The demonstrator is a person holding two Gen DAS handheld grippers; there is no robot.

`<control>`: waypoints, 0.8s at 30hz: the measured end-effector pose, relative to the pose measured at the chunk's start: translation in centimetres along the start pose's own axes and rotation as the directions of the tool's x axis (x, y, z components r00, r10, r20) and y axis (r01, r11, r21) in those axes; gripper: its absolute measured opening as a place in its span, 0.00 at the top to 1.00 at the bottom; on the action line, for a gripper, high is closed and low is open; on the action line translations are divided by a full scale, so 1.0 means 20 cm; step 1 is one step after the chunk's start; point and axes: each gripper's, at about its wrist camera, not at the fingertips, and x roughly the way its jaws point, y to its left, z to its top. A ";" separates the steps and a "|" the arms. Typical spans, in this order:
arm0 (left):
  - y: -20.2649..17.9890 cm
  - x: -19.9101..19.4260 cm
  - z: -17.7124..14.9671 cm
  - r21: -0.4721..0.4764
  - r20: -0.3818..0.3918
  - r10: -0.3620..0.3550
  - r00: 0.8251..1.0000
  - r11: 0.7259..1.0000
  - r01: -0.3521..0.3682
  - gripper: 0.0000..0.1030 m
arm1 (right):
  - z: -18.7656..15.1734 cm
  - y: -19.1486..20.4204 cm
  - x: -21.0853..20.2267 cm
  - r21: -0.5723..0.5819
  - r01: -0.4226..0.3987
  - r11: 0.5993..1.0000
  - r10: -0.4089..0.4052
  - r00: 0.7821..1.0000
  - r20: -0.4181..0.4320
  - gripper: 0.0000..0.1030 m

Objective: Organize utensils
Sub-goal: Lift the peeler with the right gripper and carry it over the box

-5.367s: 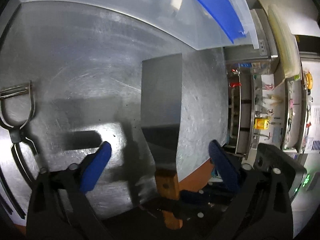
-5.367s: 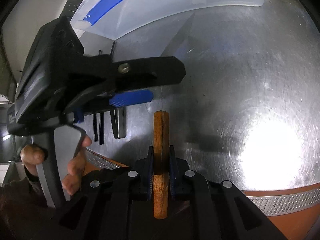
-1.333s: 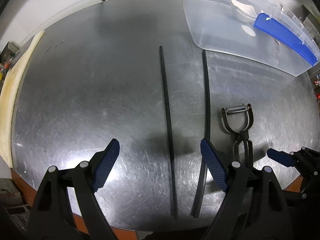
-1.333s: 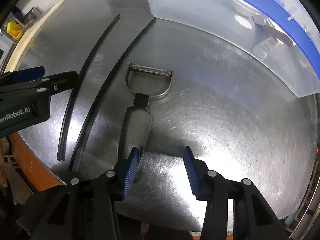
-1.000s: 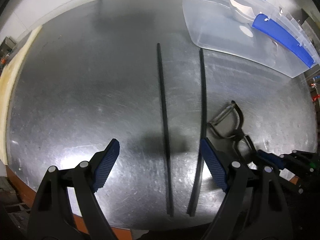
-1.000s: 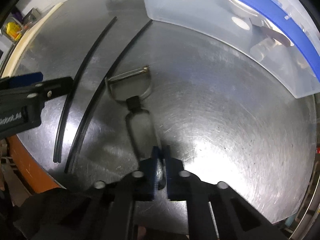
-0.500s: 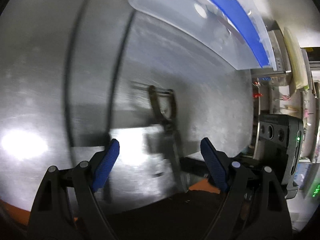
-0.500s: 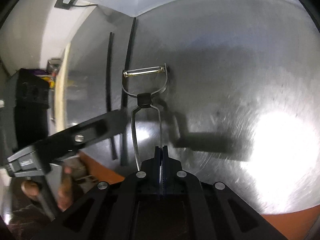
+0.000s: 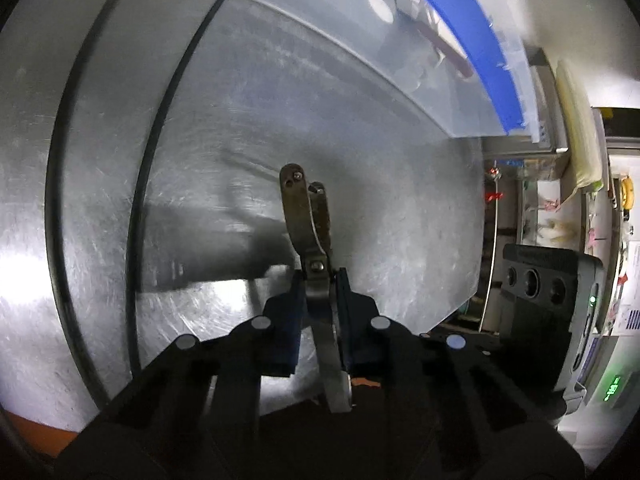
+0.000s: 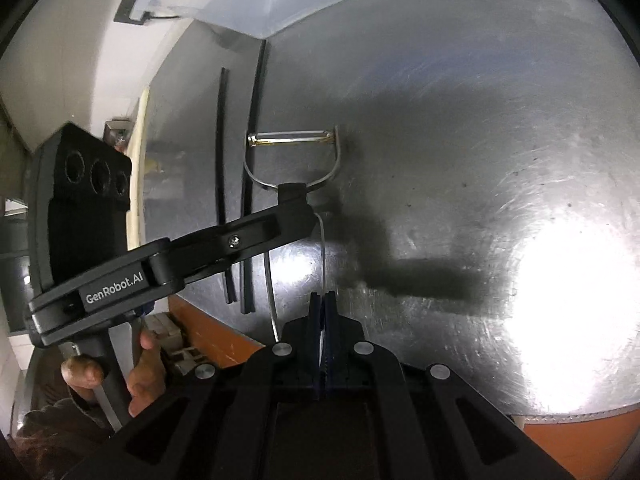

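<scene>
The left gripper (image 9: 318,280) was clamped on the neck of the Y-peeler (image 10: 294,160), approaching from its left; the right gripper (image 10: 324,300) was clamped on its wire handle end. The peeler was held clear above the steel table (image 10: 460,120), long axis along the right gripper's fingers, blade pointing away toward the clear storage bin (image 9: 360,40).
</scene>
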 end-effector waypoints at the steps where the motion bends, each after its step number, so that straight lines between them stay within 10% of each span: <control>1: -0.02 -0.02 -0.01 0.012 0.012 -0.011 1.000 1.000 0.010 0.86 | -0.01 0.00 -0.03 -0.012 -0.001 1.000 0.001 1.000 0.006 0.97; 9: -0.38 -0.28 0.01 0.214 0.133 -0.180 0.975 0.965 0.150 0.86 | -0.04 0.15 -0.46 -0.152 -0.019 0.988 0.043 0.987 0.155 0.97; 17: -0.94 -0.45 0.38 0.474 0.230 -0.278 0.933 0.869 0.143 0.86 | 0.22 0.23 -1.04 -0.242 0.117 0.963 -0.005 0.908 0.420 0.97; 24: -1.28 -0.20 0.97 0.533 0.076 -0.229 0.971 0.832 0.155 0.86 | 0.69 0.06 -1.26 -0.120 0.260 0.958 -0.173 0.860 0.479 0.95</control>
